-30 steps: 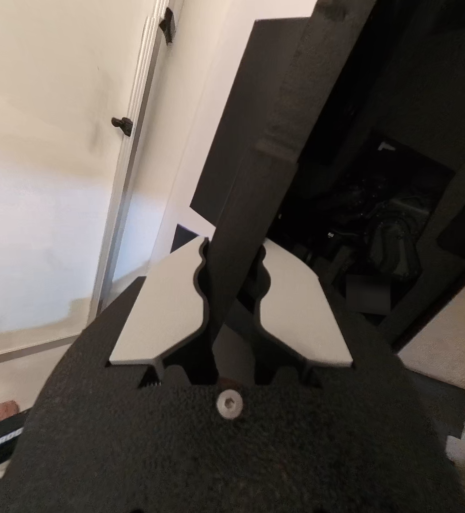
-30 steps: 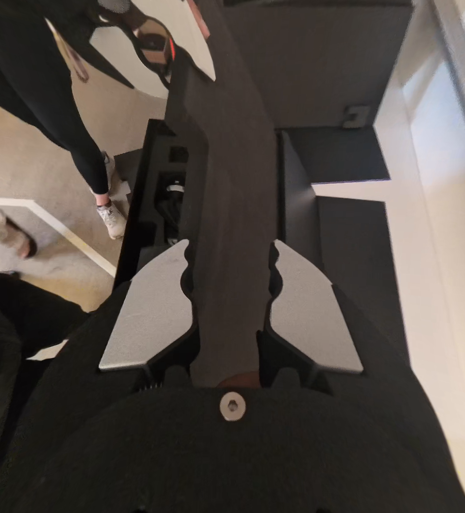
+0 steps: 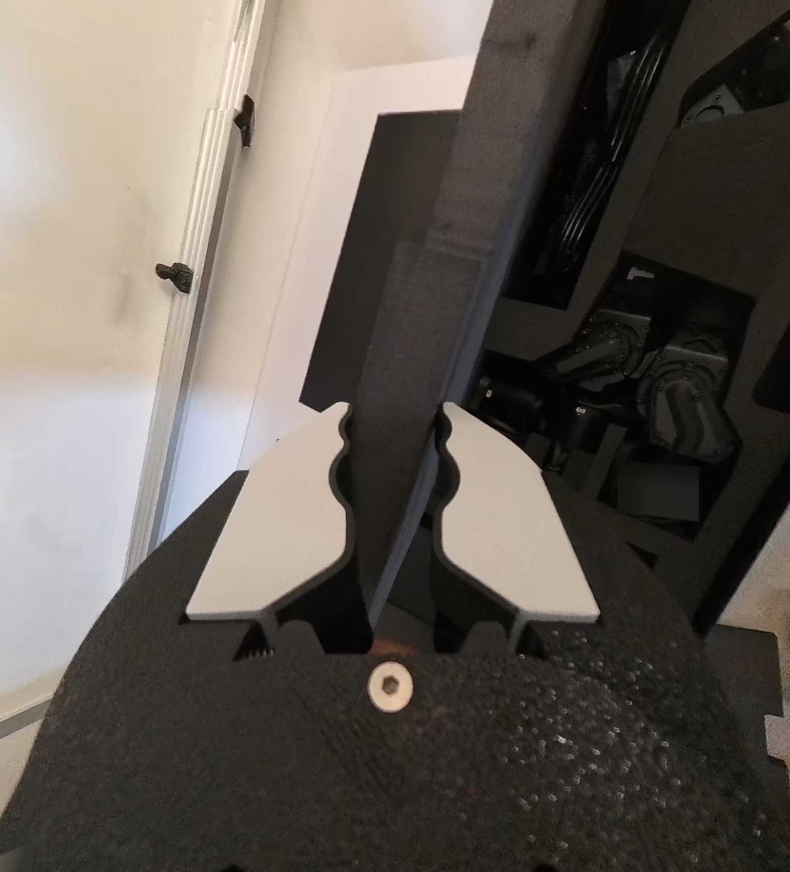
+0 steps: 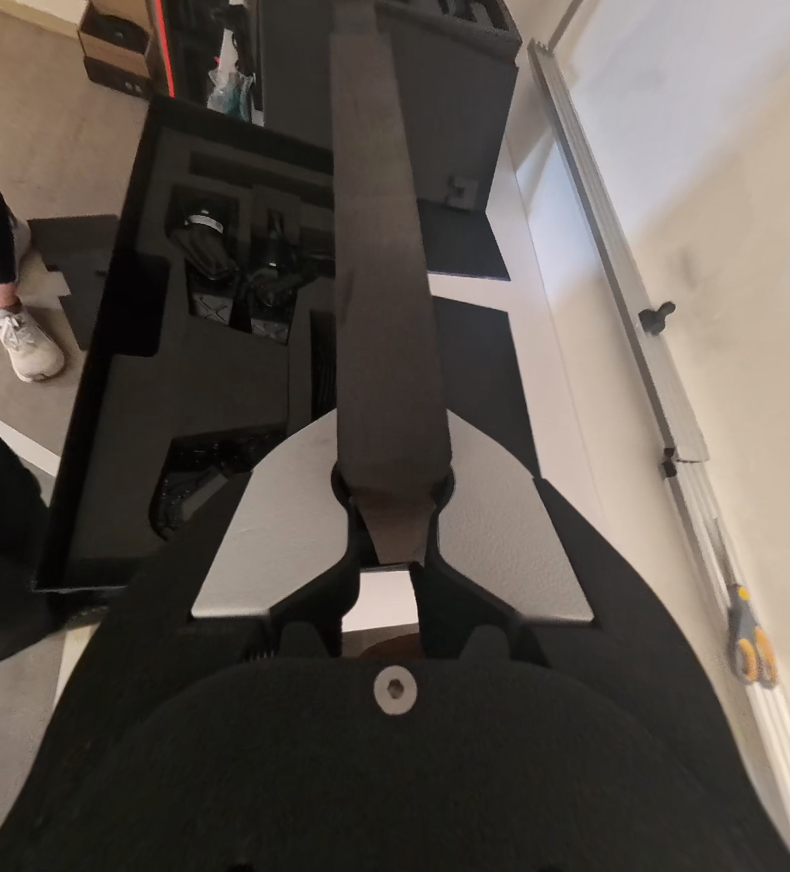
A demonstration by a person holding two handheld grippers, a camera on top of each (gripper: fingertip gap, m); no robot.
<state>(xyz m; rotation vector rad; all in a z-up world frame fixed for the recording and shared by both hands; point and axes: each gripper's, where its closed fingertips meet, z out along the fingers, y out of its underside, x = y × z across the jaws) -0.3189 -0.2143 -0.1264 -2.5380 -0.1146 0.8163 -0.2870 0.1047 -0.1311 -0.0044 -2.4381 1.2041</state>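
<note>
Both tools grip the same long dark grey foam slab, the left tool [image 3: 393, 424] closed on one end [image 3: 407, 377] and the right tool [image 4: 393, 481] pinched on the other [image 4: 383, 283], with an open black foam-lined case [image 4: 223, 377] of dark equipment lying just beyond and beside them.

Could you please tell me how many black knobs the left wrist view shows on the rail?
2: upper knob high on the rail, lower knob further down; more may be out of frame.
</note>
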